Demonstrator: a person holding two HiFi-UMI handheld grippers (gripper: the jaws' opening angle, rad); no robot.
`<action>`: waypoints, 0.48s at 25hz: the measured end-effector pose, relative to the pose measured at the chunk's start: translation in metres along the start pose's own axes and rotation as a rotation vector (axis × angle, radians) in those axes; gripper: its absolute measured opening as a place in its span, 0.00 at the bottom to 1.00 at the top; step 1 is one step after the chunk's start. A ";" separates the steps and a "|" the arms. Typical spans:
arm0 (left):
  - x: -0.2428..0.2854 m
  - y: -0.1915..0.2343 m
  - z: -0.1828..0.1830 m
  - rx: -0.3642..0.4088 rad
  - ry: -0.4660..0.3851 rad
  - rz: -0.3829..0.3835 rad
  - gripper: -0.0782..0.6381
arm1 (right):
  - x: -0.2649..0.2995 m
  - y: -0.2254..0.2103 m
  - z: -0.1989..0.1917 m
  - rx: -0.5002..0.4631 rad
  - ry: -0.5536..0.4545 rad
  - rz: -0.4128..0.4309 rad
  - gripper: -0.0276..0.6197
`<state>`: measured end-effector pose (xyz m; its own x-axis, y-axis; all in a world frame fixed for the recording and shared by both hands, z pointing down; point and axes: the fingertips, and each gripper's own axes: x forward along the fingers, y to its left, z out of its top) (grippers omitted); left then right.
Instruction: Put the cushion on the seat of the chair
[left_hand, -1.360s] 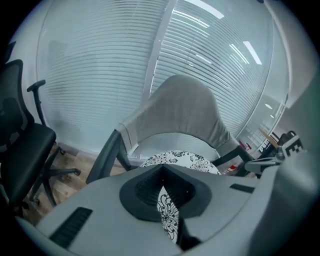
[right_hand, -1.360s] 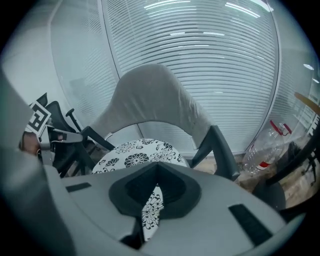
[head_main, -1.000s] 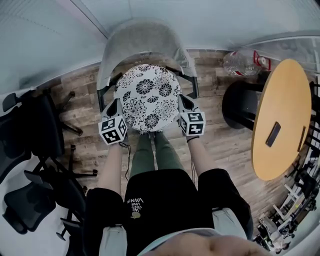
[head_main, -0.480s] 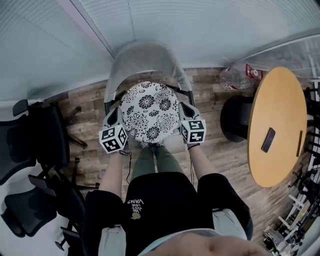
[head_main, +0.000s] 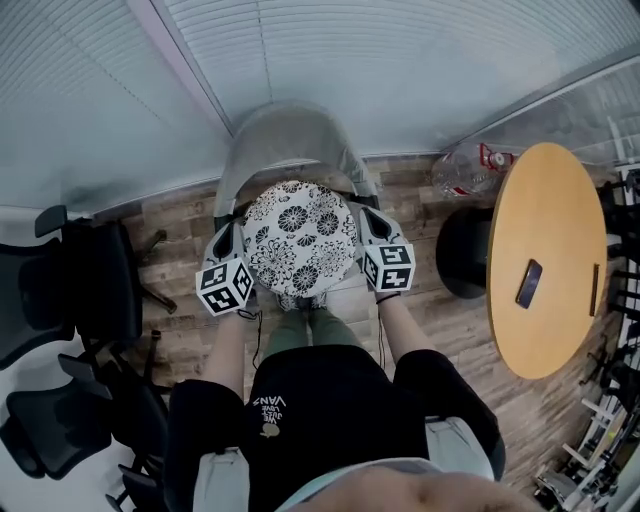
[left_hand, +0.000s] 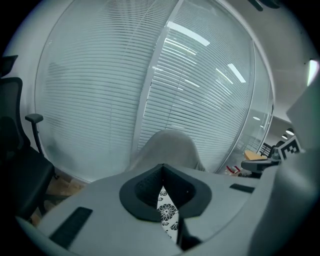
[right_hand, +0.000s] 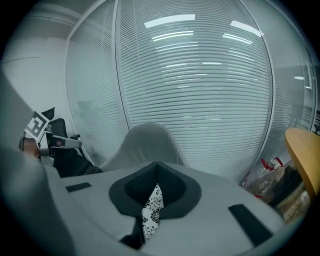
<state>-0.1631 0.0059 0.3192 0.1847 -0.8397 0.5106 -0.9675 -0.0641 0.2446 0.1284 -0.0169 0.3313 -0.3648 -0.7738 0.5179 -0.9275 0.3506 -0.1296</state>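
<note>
Cushion, round, of white fabric with a black flower print, is hanging between the two grippers directly over the seat of the chair, at twelve o'clock from the person. From overhead it cannot be told whether the cushion is touching the seat.

Pale slatted window blinds are filling the far side, from ten o'clock round to two o'clock. A brown wood-plank floor is running beneath everything. A round yellow wooden table is standing at three o'clock, well apart from the chair. Black wheeled office chairs are crowding the nine o'clock side. The grey moulded shell chair is facing the person, its backrest rising behind the cushion.

A clear crumpled plastic bag with red markings is lying on the floor at two o'clock, near the table's edge.

The grey left gripper is clenching the cushion's edge at nine o'clock; in the left gripper view the printed fabric is showing pinched between its closed jaws. The grey right gripper is clenching the opposite edge at three o'clock, and the right gripper view is showing the same print nipped between its closed jaws.

A small dark flat slab is lying on the tabletop.
</note>
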 end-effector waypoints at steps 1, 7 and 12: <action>-0.002 -0.001 0.005 0.001 -0.010 -0.002 0.12 | -0.003 -0.001 0.005 -0.003 -0.012 -0.001 0.07; -0.019 -0.018 0.042 0.031 -0.083 -0.029 0.12 | -0.028 0.004 0.043 -0.012 -0.098 0.007 0.07; -0.032 -0.032 0.066 0.049 -0.132 -0.055 0.12 | -0.044 0.010 0.072 -0.033 -0.158 0.028 0.07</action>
<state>-0.1495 -0.0011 0.2403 0.2161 -0.8976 0.3842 -0.9645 -0.1350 0.2271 0.1287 -0.0174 0.2467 -0.4009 -0.8360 0.3747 -0.9147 0.3883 -0.1124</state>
